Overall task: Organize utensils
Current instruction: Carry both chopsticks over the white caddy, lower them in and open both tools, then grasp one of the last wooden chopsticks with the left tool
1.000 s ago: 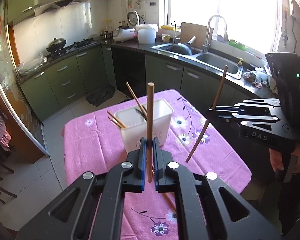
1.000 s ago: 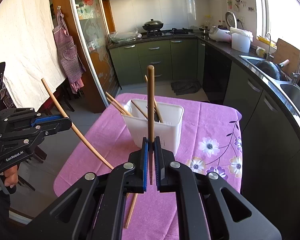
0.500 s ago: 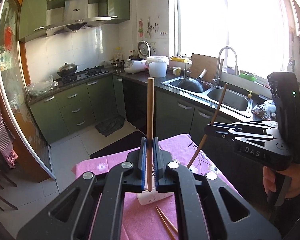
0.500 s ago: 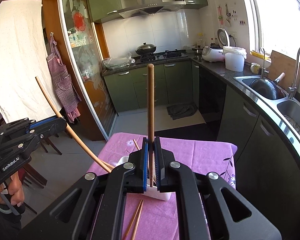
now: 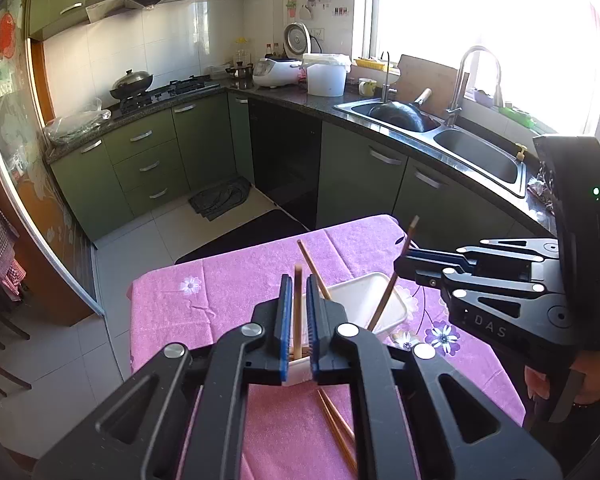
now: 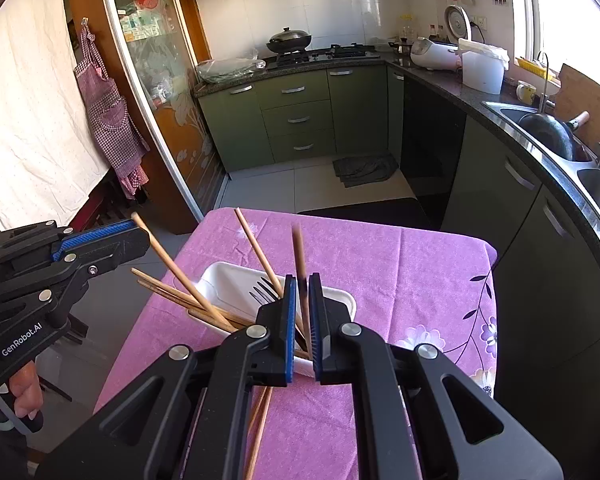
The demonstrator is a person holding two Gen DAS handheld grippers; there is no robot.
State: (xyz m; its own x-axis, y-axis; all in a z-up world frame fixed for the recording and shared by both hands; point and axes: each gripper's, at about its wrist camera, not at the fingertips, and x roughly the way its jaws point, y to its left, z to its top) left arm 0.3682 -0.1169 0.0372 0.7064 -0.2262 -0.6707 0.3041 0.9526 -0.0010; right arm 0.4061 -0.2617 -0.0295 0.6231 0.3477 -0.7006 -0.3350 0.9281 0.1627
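each chopstick is a thin, stiff wooden stick, very light and smooth, so i judge it will pivot or slide in a pinch unless the pads meet it squarely; taken low down, as now, the long upper end can swing. it is not fragile, though a hard knock on the rim could flick it loose.

my left gripper (image 5: 298, 322) is pressed almost together on one chopstick (image 5: 298, 312), blue pads on either side of it, the stick upright with its lower end down at the white holder (image 5: 384, 308). my right gripper (image 6: 303, 320) is likewise nearly closed, pinching the other chopstick (image 6: 300, 264), which leans over the holder's opening.

the white holder stands on the purple flowered tablecloth (image 6: 380, 264) and already has several chopsticks leaning in it and a dark fork (image 6: 265, 291). two more chopsticks (image 5: 336, 424) lie loose on the cloth just below the holder. whether either held tip touches the holder's floor i cannot tell.
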